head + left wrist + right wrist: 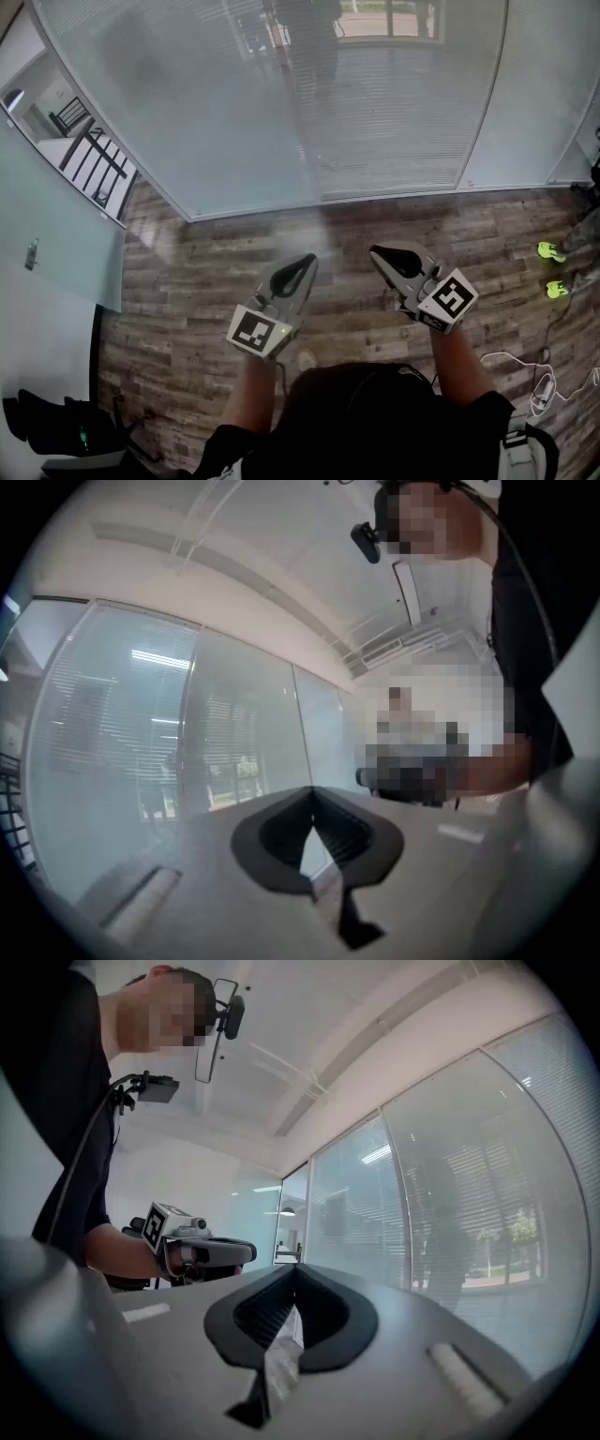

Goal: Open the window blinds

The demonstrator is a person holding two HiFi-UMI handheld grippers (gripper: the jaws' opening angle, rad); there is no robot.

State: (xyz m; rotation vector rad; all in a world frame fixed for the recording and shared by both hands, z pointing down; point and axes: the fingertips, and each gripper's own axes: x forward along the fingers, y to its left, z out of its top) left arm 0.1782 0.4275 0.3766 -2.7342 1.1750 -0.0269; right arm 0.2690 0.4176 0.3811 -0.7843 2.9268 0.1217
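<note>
The closed white slatted blinds (375,122) hang behind a tall glass wall ahead of me; they also show in the left gripper view (112,733) and the right gripper view (487,1194). My left gripper (305,262) is held level over the wood floor, short of the glass, shut and empty (312,794). My right gripper (380,251) is level beside it, a hand's width to the right, also shut on nothing (295,1269). From the right gripper view the left gripper (202,1249) shows to the left. Neither gripper touches the glass or the blinds. No cord or wand is visible.
Wood plank floor (206,281) runs up to the glass wall. A frosted glass partition (47,244) stands at left, with dark bags (56,427) by its foot. A white cable (534,375) lies at right, near someone's neon-green shoes (551,251).
</note>
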